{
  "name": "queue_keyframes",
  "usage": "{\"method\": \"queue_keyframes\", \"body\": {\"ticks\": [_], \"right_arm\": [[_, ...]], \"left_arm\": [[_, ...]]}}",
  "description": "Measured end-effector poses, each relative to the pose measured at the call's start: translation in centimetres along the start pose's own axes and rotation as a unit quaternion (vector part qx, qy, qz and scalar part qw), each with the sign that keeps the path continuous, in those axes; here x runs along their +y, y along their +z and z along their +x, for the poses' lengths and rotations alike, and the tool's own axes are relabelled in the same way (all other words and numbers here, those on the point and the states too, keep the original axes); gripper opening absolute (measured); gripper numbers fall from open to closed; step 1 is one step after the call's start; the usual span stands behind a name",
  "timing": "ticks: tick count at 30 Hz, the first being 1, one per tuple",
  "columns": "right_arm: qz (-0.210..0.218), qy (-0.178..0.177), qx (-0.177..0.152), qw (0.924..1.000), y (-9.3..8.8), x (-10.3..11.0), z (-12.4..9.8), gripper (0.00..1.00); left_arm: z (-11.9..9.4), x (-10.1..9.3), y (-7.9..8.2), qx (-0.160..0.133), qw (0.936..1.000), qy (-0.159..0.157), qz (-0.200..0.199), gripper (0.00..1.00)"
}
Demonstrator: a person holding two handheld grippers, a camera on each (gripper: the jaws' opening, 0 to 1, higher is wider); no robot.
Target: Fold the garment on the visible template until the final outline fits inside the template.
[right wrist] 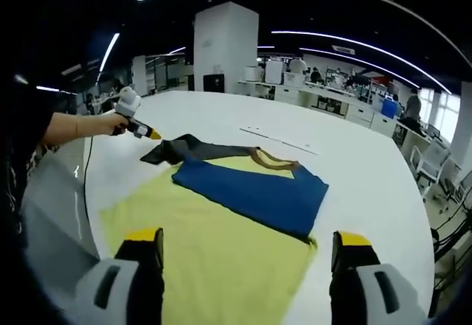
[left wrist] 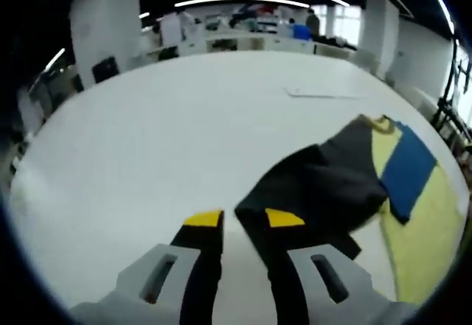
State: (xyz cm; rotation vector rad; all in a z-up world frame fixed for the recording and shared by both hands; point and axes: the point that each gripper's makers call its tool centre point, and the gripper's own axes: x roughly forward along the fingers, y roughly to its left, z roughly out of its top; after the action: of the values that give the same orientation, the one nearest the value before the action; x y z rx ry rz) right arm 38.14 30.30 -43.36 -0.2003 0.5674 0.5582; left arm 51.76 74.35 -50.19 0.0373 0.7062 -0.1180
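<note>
The left claw (left wrist: 240,219) stood open over the white table (left wrist: 162,141), its right jaw touching the dark grey sleeve (left wrist: 317,185).

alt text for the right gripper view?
A yellow garment with a blue panel and dark sleeve lies on a white table. Right gripper open above it; left gripper at the sleeve.
</note>
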Motion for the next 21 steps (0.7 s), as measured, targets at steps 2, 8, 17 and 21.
{"method": "queue_keyframes", "body": {"ticks": [2, 8, 17, 21], "right_arm": [[0.0, 0.0, 0.0, 1.0, 0.0, 0.1, 0.0, 0.95], [0.001, 0.005, -0.004, 1.0, 0.4, 0.5, 0.2, 0.96], [0.002, 0.002, -0.004, 1.0, 0.4, 0.5, -0.1, 0.96], [0.004, 0.002, -0.005, 1.0, 0.3, 0.5, -0.2, 0.96]], "left_arm": [[-0.4, -0.1, -0.1, -0.002, 1.0, 0.001, -0.001, 0.28], [-1.7, -0.8, -0.4, -0.011, 0.9995, -0.005, -0.03, 0.42], [-3.5, -1.8, -2.8, -0.001, 0.9994, 0.003, -0.035, 0.37], [-3.9, -2.1, -3.8, 0.004, 0.999, 0.006, -0.044, 0.32]]}}
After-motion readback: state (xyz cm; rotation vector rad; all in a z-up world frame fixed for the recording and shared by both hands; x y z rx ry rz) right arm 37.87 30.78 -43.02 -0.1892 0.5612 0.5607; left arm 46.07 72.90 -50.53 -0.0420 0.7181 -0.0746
